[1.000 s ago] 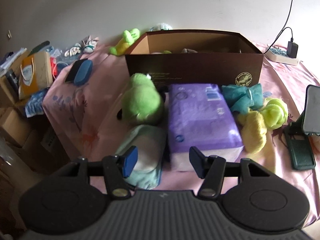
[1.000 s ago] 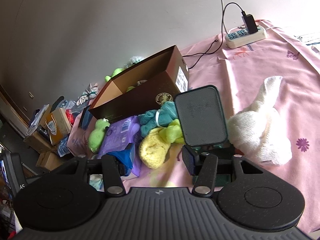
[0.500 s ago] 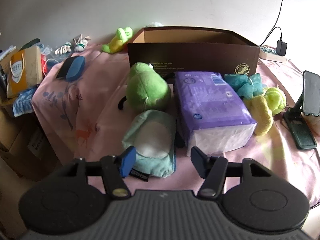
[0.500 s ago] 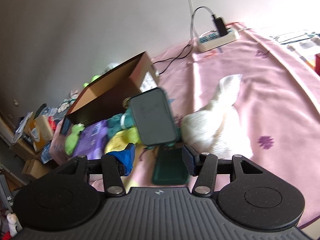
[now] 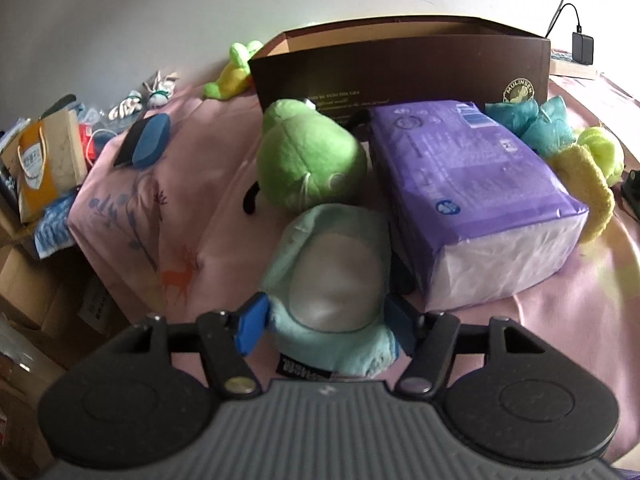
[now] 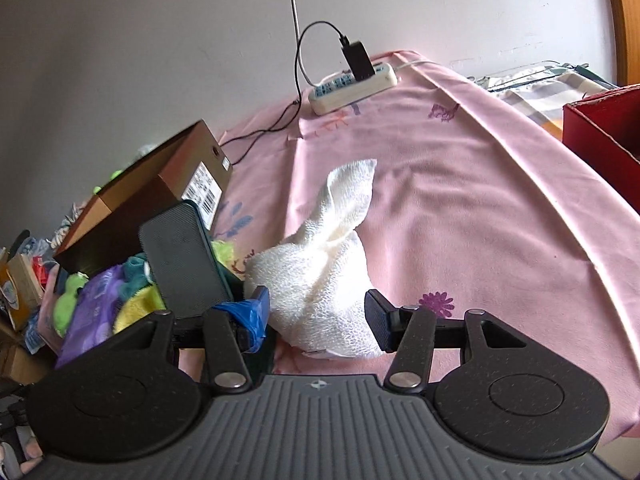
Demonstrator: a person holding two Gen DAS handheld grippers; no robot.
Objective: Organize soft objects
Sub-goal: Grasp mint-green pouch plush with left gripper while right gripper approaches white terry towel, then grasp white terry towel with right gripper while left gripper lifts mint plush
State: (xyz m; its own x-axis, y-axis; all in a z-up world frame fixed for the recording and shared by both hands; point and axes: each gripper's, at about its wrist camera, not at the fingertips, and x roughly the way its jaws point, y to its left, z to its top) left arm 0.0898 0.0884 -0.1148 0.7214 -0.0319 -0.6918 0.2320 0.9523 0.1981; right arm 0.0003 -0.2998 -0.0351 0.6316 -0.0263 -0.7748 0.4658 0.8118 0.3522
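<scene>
A pale teal plush with a grey belly lies on the pink cloth. My left gripper is open, with one finger on each side of its near end. Behind it are a green plush, a purple tissue pack and an open brown box. A yellow towel and teal cloth lie to the right. In the right wrist view a white towel lies on the cloth. My right gripper is open around its near end.
A phone on a dark stand stands left of the white towel. A power strip lies by the wall. A red box is at the far right. The table's left edge drops to cardboard boxes and bags.
My left gripper has moved forward and down until its fingers straddle the teal plush. My right gripper has swung right, from the phone stand to the white towel.
</scene>
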